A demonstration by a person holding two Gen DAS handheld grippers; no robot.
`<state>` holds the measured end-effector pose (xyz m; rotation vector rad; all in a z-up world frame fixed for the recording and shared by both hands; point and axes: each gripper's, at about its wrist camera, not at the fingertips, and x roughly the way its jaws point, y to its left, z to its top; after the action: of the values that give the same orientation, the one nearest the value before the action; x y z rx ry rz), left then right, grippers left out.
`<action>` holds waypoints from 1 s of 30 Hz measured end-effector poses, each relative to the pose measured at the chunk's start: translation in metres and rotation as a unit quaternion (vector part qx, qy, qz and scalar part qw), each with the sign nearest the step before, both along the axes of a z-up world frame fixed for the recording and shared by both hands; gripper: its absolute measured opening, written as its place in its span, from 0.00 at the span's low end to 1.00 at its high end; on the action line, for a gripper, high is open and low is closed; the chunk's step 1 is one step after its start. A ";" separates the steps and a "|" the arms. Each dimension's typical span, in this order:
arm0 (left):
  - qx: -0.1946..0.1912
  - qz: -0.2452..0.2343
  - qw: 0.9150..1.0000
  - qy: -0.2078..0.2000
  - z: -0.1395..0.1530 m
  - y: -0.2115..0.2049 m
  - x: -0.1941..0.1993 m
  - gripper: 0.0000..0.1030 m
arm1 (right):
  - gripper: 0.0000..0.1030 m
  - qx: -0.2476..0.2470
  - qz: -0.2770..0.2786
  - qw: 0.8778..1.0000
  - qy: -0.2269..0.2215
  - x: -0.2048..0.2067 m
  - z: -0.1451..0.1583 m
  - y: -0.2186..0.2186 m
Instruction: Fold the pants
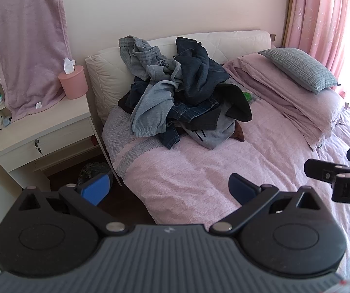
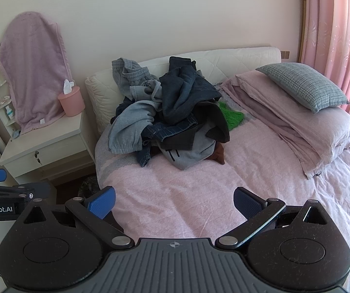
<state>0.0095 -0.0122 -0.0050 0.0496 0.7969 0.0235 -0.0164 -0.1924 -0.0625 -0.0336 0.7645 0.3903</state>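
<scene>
Left wrist view: the left gripper hangs over the near edge of the bed, fingers spread and empty. The pile of pants lies straight ahead against the headboard, well apart from both grippers. The right gripper, fingers also spread and empty, sits just beside the left. From the left one the pile lies dead ahead; from the right, slightly leftward. A grey trouser leg trails toward the left side, so the left hand looks marginally better placed.

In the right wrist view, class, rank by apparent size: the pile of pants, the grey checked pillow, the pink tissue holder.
1. pile of pants
2. grey checked pillow
3. pink tissue holder
All sit at similar depth, so the order seems safe.
</scene>
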 end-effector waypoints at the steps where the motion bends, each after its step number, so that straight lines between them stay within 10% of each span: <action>1: 0.000 0.000 1.000 0.000 0.000 0.000 0.000 0.99 | 0.98 0.000 0.000 1.000 0.000 0.001 0.000 0.000; 30: 0.002 0.013 1.000 -0.003 0.001 -0.015 0.019 0.99 | 0.98 0.004 0.015 1.000 -0.013 0.024 -0.004 -0.020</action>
<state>0.0283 -0.0276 -0.0039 0.0423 0.7923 0.0494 0.0073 -0.2122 -0.0667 -0.0420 0.7381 0.4206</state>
